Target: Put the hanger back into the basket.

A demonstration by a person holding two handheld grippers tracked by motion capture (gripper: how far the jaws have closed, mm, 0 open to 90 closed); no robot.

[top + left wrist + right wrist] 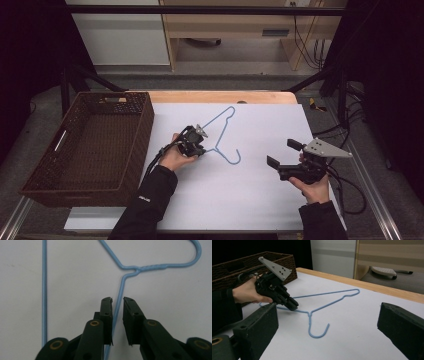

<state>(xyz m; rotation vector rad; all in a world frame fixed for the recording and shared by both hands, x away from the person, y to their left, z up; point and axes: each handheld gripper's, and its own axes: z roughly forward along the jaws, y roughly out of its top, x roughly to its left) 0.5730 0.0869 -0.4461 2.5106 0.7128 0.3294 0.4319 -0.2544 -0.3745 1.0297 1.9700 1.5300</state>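
My left claw (117, 322) is low over the white bench (250, 200), and the blue wire hanger (222, 136) lies flat on it, near the middle, just right of the brown wicker basket (90, 145). In the left gripper view 1 sloping arm of the hanger (120, 290) runs straight between my 2 jaws, along the same line as the claw points. The jaws stand a little apart with a narrow gap. The wire seems to lean on the left pad, but I cannot tell if the pads really press it, so I judge the hold is not firm yet. The twisted neck and the hook lie ahead of the tips, and the long bottom bar lies apart to the left.

My right claw (280, 156) is spread wide and empty, well apart on the right side of the bench, so the left hand is much nearer.

The wire under the jaws is hidden lower down.
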